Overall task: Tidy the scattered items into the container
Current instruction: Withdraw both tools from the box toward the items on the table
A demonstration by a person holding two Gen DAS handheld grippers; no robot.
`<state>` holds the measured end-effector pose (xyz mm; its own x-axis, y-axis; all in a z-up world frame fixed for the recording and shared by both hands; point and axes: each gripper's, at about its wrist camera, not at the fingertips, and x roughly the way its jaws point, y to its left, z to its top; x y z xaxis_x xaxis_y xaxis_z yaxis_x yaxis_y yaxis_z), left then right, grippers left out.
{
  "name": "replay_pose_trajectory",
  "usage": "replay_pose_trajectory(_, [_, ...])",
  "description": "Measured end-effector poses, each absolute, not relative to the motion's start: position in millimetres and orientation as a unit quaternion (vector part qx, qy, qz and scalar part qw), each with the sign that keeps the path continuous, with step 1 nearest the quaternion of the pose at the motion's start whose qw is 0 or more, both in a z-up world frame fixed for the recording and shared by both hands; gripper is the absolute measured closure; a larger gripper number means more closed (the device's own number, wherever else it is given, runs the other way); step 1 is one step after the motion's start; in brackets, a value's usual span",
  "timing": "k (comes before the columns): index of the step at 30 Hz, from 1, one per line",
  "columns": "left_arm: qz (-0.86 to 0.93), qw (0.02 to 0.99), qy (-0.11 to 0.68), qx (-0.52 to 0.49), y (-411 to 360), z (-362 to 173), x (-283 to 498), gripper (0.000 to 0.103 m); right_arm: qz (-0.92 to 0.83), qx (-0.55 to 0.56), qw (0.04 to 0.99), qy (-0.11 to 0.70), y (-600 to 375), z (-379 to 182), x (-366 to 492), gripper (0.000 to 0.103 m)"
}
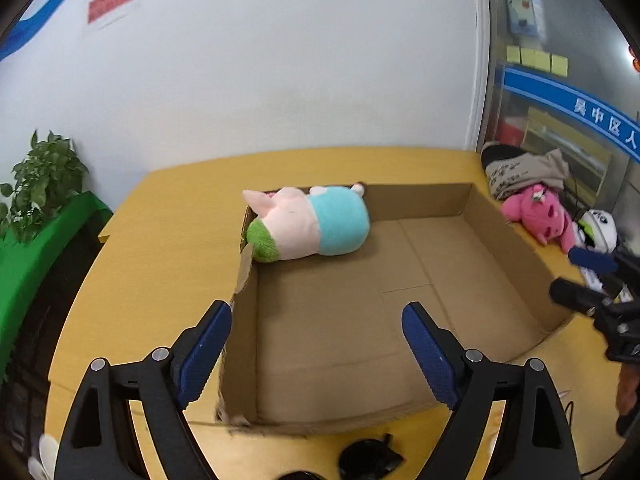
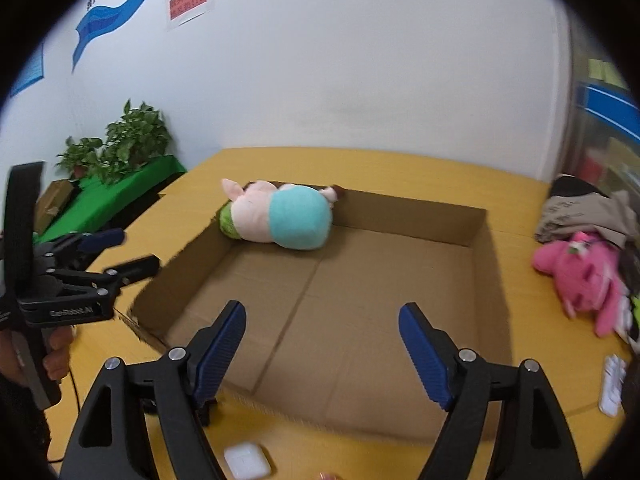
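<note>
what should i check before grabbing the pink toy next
1. Left gripper open, nothing held: ok.
2. Right gripper open, nothing held: ok.
3. Box has bare floor for more: ok.
4. Pig plush already in the box's far left corner: ok.
5. Pink toy still on the table right of the box: not ok.
6. Toy free of the clothes behind it: cannot tell.

Both grippers hang over the near edge of the cardboard box point(image 1: 400, 264). The left gripper point(image 1: 316, 344) has its blue pads spread wide, nothing between them, at the box's left corner. The right gripper point(image 2: 322, 348) is spread just as wide and empty.
</note>
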<state>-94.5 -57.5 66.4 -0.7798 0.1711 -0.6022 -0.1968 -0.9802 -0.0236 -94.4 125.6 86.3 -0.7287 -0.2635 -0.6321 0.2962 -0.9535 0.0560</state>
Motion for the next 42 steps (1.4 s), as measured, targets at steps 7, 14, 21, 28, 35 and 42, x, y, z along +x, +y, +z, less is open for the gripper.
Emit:
replay_pose_trajectory(7, [0.951,0.115,0.004,-0.288,-35.8,74.9,-52.3,0.000,-0.932,0.339,0.124,0.035,141.8,74.9,-57.2,0.024])
replay_pose_trajectory(14, [0.925,0.135,0.013,-0.356,-37.1,16.5,-99.4,0.001,-0.936,0.321,0.143,0.029,155.3,57.3,-57.1,0.024])
replay_pose_trajectory(21, [0.887,0.131,0.000,-0.442,-42.2,-28.0,-117.0,0.011,-0.918,0.376,0.121,0.025,171.2,-5.8,-109.4,0.024])
replay_pose_trajectory(28, [0.886,0.132,-0.013,-0.444,-38.2,-28.2,-93.7,0.011,-0.912,0.397,0.102,0.008,193.5,-25.6,-96.5,0.024])
replay_pose_trajectory(35, [0.899,0.115,-0.006,-0.422,-33.2,-16.1,-63.7,0.010,-0.916,0.388,0.097,0.021,203.0,-20.8,-74.9,0.024])
replay_pose_trajectory(42, [0.935,0.097,-0.012,-0.342,-35.1,28.9,-11.7,0.000,-0.936,0.336,0.102,0.035,186.0,15.0,-41.9,0.023])
